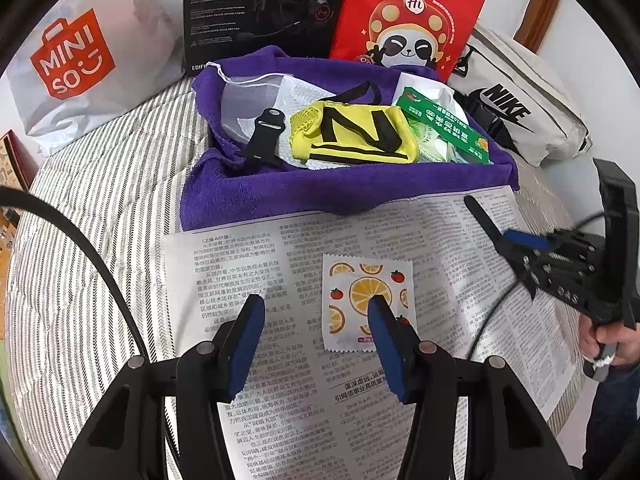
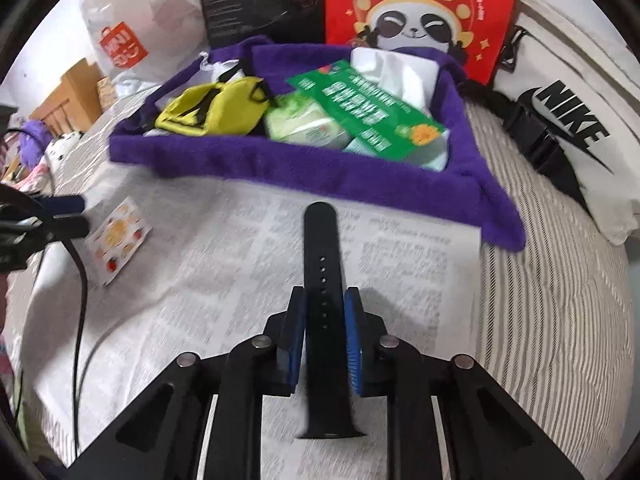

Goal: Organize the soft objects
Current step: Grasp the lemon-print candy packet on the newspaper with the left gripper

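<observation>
Right gripper (image 2: pixel 325 312) pinches watch strap (image 2: pixel 322 264); purple tray (image 2: pixel 280 168) holds yellow pouch (image 2: pixel 216 110).

In my left wrist view a newspaper (image 1: pixel 400 360) is lying across the lower half of the frame on the bed cover (image 1: pixel 100 200), with a small sachet (image 1: pixel 366 304) sitting on it at centre. Behind it, a towel tray (image 1: pixel 320 196) is holding a pouch (image 1: pixel 352 132), a short strap piece (image 1: pixel 262 134) to its left and a packet (image 1: pixel 444 130) to its right. A watch strap (image 2: pixel 323 280) is lying on the newspaper at centre of my right wrist view, the sachet sitting far left
</observation>
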The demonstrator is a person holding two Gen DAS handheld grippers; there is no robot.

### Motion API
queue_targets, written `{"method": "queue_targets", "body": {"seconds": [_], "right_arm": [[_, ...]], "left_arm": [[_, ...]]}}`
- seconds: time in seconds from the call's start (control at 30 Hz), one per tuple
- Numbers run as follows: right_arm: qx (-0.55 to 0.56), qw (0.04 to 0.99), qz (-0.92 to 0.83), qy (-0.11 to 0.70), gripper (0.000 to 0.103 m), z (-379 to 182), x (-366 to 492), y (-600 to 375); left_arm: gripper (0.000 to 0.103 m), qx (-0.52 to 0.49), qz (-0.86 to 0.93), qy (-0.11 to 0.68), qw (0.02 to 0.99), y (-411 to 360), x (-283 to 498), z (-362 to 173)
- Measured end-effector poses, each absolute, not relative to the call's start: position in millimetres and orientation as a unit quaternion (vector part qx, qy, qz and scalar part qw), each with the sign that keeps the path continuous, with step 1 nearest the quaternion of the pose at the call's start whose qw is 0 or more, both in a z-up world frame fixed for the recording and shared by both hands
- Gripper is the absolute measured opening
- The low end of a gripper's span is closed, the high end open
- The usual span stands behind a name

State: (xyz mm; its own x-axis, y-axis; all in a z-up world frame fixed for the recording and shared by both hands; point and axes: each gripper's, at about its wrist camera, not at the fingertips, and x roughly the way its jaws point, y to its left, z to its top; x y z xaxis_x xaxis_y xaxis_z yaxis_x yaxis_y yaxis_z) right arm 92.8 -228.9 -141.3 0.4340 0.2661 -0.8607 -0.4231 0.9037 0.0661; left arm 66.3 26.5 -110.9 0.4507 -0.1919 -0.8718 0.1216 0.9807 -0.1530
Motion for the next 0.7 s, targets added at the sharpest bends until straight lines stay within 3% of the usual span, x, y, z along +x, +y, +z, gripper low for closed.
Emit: {"method": "queue_targets", "body": {"seconds": [0.3,0.5,0.7], "right_arm": [[-0.086,0.845,0.199,0.488,0.020,-143.2,90.4,-222.4],[-0.080,0.846,0.201,0.487,0.020,-143.5,93.3,-224.9],[-0.083,0.848,0.184,0.491,0.019,-140.8,87.0,-239.0]], "left_arm": [[0.051,-0.029,-0.105,0.517,0.849,17.5,65.5,-115.0],[0.057,-0.009,-0.119,0.517,0.848,1.3,68.4,-119.3],[0.070,0.018,-0.126,0.523,0.843,-14.3,73.7,-127.5]]}}
